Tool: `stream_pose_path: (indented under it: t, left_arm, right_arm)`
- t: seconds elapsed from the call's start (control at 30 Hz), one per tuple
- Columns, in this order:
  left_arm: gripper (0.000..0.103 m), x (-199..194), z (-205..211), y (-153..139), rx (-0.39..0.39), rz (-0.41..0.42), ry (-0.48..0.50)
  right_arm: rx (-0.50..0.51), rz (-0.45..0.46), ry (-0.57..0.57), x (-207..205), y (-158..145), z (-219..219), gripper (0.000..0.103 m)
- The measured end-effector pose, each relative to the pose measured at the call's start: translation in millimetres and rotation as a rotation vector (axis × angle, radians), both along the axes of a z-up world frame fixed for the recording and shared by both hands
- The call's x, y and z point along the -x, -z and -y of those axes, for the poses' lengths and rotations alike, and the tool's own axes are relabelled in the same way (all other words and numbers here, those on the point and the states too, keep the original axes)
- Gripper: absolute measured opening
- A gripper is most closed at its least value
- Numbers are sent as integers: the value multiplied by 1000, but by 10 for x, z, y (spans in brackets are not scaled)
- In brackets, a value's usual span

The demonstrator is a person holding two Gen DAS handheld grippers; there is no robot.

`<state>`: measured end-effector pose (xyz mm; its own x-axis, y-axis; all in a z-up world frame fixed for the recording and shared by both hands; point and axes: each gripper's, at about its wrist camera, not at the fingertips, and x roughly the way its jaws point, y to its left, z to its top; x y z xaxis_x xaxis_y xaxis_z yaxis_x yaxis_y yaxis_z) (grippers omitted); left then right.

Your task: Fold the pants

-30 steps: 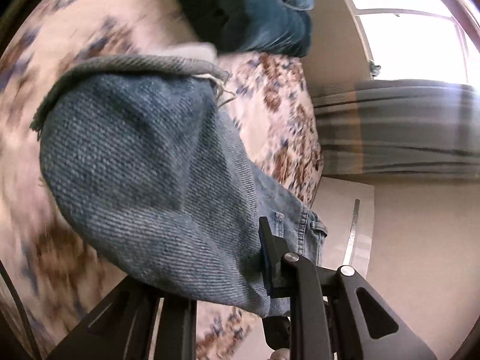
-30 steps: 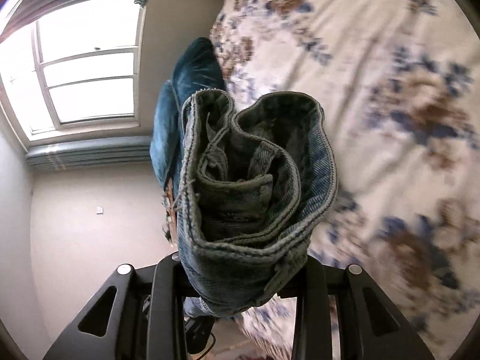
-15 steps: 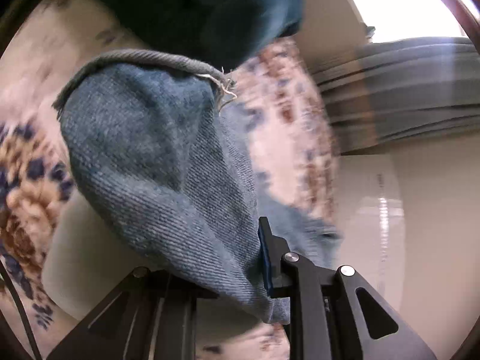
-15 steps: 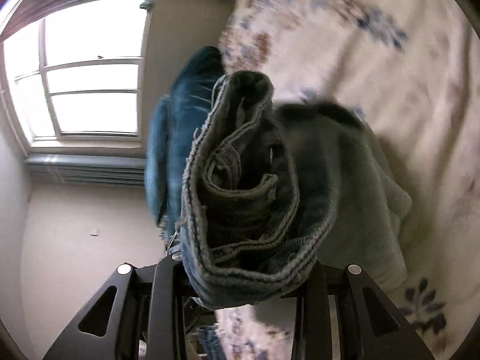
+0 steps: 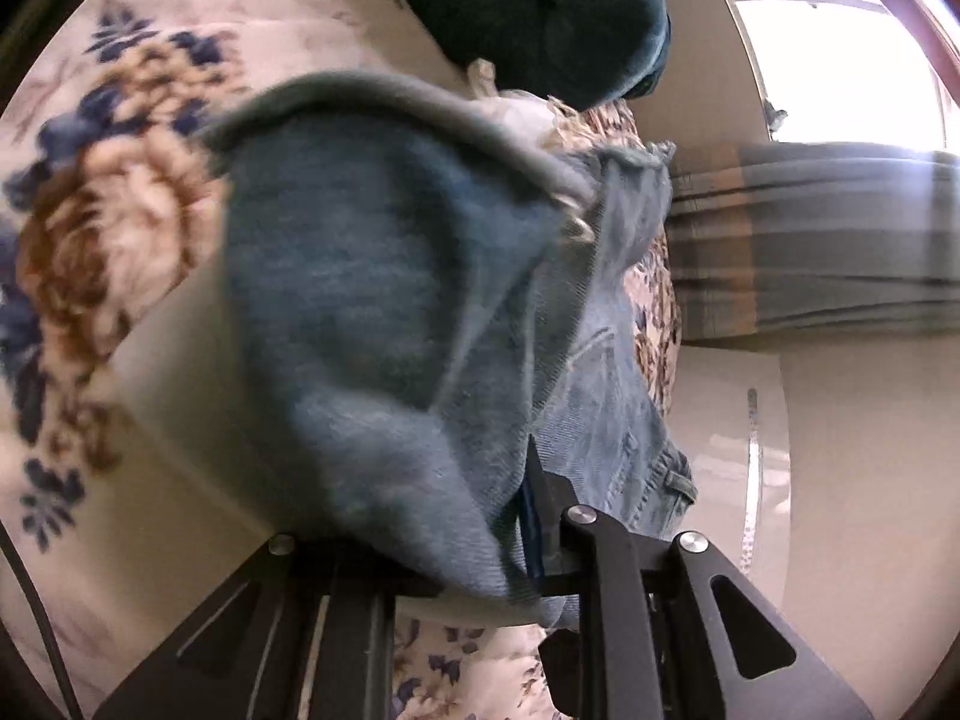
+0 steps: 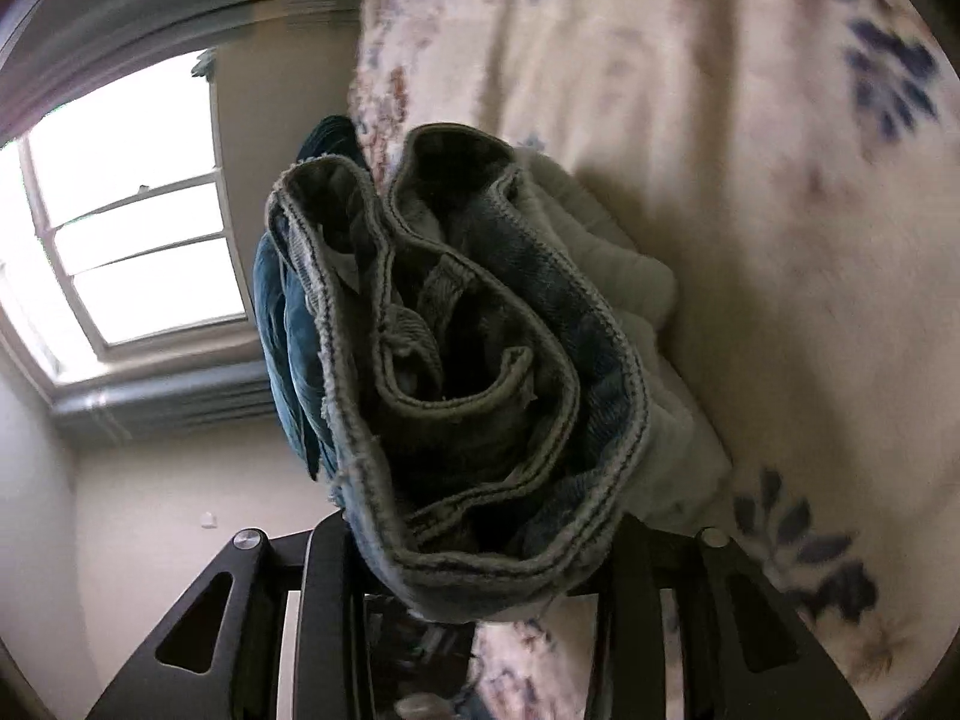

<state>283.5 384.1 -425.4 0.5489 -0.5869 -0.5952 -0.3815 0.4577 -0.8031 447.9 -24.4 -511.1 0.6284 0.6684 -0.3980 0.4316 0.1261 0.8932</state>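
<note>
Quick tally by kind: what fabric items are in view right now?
Light blue jeans: 1, clamped by the left gripper and right gripper
Dark teal garment: 1
White folded cloth: 1
Floral bedspread: 1
Total: 4

left hand-held gripper clamped; right hand-held gripper clamped

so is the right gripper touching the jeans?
Touching. The right wrist view shows the bunched jeans clamped between the right gripper fingers.
</note>
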Motion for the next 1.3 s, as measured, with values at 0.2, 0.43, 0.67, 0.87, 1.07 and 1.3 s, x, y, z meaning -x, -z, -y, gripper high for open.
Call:
stream_pose_path:
  t: [0.2, 0.43, 0.67, 0.87, 1.07, 1.3]
  left_arm:
    - [13, 94, -209, -53, -44, 18, 4]
    - [19, -58, -85, -295, -218, -25, 84]
    - [46, 180, 69, -987, -700, -128, 249]
    - [95, 647, 332, -1870, -898, -27, 373]
    - [100, 1041, 681, -2771, -967, 58, 440]
    - [100, 1583, 880, -3655, -974, 122, 450]
  right_arm:
    - [30, -33, -40, -46, -68, -33, 45]
    - [133, -94, -100, -107, -286, -106, 53]
    - [662, -206, -241, 23, -1100, -124, 96]
    - [1179, -212, -391, 454, -2112, -488, 98]
    - [1249, -158, -398, 1088, -3060, -576, 99]
    - [1289, -54, -350, 1709, -4193, -594, 99]
